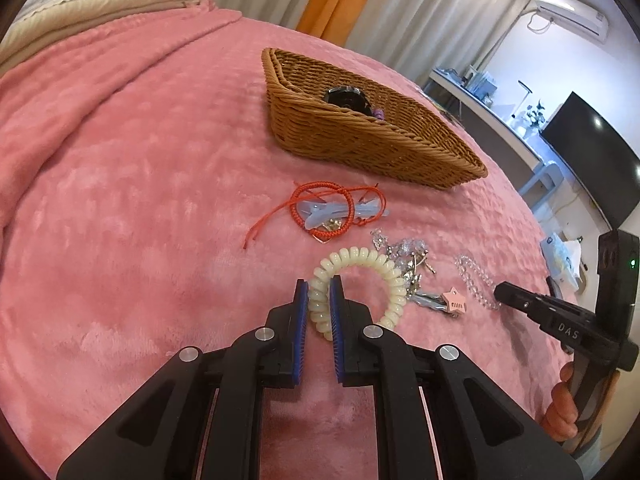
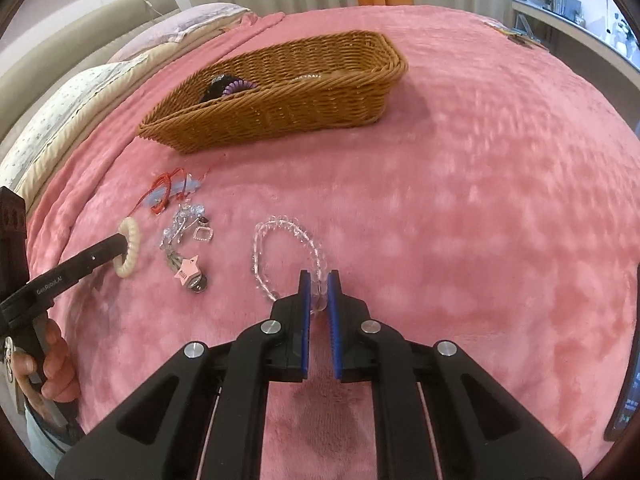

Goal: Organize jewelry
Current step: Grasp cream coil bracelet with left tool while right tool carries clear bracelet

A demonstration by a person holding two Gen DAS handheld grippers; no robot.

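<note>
Pink plush blanket [image 1: 120, 184] covers a bed, and loose jewelry lies scattered on it in front of a woven wicker basket [image 1: 360, 148].

Farthest left, the left tongs [image 1: 319, 288] are closed on a cream spiral hair tie [image 1: 360, 260], their blue pads pinching one side of its coil while the rest of the loop rests on the blanket. Beyond it lies a red cord bracelet [image 1: 320, 204] tangled with a pale blue clip. To the right of the hair tie sits a small heap of clear crystal pieces [image 1: 400, 252], then a pink star charm [image 1: 456, 302].

Farther right, the right tongs [image 2: 319, 280] are closed on a clear bead bracelet [image 2: 280, 232], gripping its near end; most of the bracelet lies on the blanket.

The basket already holds a dark item and a purple spiral tie [image 2: 240, 86].

Both pieces appear freshly grasped, so the pick-up step looks done. The next move likely calls for lifting each clear of the blanket and carrying it over the basket rim before letting go.
</note>
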